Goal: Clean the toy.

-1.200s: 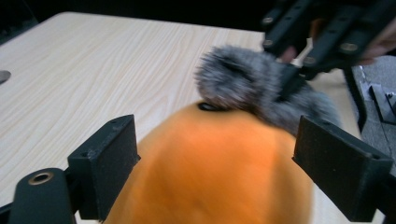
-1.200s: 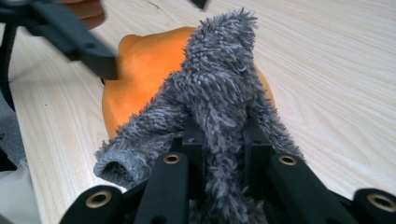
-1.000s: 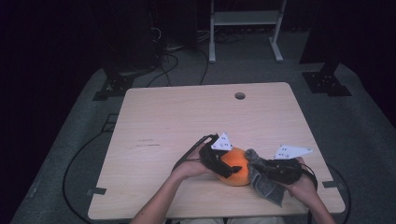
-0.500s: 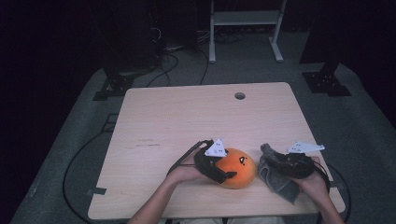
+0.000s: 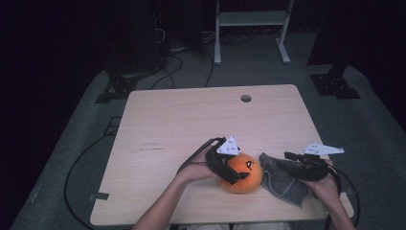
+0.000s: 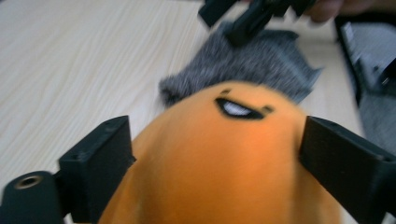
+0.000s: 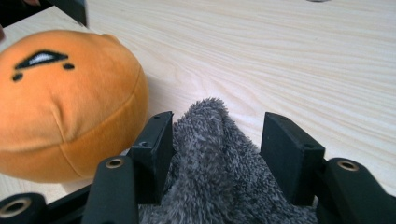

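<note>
An orange plush toy [image 5: 242,172] with a stitched face rests on the table near its front edge. My left gripper [image 5: 238,171] has one jaw on each side of it, and both pads touch its sides in the left gripper view, plush [image 6: 219,158]. These jaws have just been opening a little. A grey fuzzy cloth [image 5: 280,181] lies right of the plush. My right gripper [image 5: 289,163] has just been opening. The cloth [image 7: 210,154] bunches between its jaws, against the left one and clear of the right one.
The light wooden table [image 5: 191,120] has a small round hole [image 5: 246,98] near its far edge. Cables [image 5: 76,163] trail over the grey floor at the left, and a white stand [image 5: 251,28] is behind the table.
My right gripper has moved right, away from the plush, with the grey cloth, and its jaws have opened. The left gripper and the plush have stayed in place.
</note>
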### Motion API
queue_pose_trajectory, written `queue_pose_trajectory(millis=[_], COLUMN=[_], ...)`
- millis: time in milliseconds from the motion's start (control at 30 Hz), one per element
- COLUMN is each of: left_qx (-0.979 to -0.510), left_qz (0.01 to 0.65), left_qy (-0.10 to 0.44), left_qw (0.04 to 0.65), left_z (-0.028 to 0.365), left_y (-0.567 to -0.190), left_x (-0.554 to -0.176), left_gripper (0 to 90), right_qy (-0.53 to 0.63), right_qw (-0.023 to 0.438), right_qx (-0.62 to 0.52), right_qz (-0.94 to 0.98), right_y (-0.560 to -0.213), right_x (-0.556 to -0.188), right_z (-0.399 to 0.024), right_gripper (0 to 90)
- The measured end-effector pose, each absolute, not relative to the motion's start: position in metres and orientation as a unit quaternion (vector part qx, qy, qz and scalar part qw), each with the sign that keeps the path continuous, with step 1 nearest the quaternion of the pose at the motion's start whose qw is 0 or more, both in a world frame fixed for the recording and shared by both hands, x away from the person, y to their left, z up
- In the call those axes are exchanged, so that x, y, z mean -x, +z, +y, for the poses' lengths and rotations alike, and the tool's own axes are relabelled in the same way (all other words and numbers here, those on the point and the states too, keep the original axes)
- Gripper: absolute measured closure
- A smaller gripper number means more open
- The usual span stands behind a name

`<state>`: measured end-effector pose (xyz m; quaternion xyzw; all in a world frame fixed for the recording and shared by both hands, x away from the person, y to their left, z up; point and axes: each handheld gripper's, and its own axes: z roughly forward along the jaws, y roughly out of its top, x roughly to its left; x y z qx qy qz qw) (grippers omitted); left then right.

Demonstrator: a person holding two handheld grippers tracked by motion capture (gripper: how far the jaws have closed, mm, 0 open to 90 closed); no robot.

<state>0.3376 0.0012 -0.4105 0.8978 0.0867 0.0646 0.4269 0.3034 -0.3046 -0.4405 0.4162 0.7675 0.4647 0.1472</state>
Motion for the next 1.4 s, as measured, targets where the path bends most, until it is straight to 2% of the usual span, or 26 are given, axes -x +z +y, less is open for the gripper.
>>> queue_pose_trajectory(millis=[100,167,333,433,533,767,1100,1400], left_qx=[-0.902,-0.903,-0.904,-0.900,-0.891,-0.873,-0.863,-0.869], left_qz=[0.078,0.074,0.064,0.063,0.076,0.123,0.173,0.187], left_qy=[0.061,0.062,0.077,0.080,0.077,0.115,0.165,0.153], left_qw=[0.420,0.419,0.416,0.423,0.441,0.458,0.444,0.432], left_z=[-0.002,-0.002,0.002,0.005,0.010,0.024,0.034,0.034], left_y=[-0.418,-0.419,-0.419,-0.414,-0.409,-0.398,-0.393,-0.406], left_x=[-0.335,-0.334,-0.328,-0.325,-0.327,-0.342,-0.371,-0.379], left_gripper=[6.1,8.9,31.4,39.8,44.1,44.2,41.8,36.1], right_qy=[0.465,0.465,0.467,0.471,0.475,0.480,0.481,0.480], right_qw=[0.149,0.148,0.148,0.147,0.150,0.149,0.149,0.152], right_qx=[-0.415,-0.415,-0.415,-0.417,-0.414,-0.416,-0.415,-0.412], right_qz=[0.768,0.768,0.766,0.763,0.762,0.758,0.758,0.759], right_y=[-0.440,-0.440,-0.440,-0.439,-0.438,-0.437,-0.436,-0.436], right_x=[-0.303,-0.303,-0.304,-0.304,-0.304,-0.304,-0.305,-0.304], right_z=[-0.304,-0.304,-0.304,-0.304,-0.303,-0.303,-0.302,-0.302], right_gripper=[42.4,42.4,42.4,42.7,42.7,42.7,42.2,41.7])
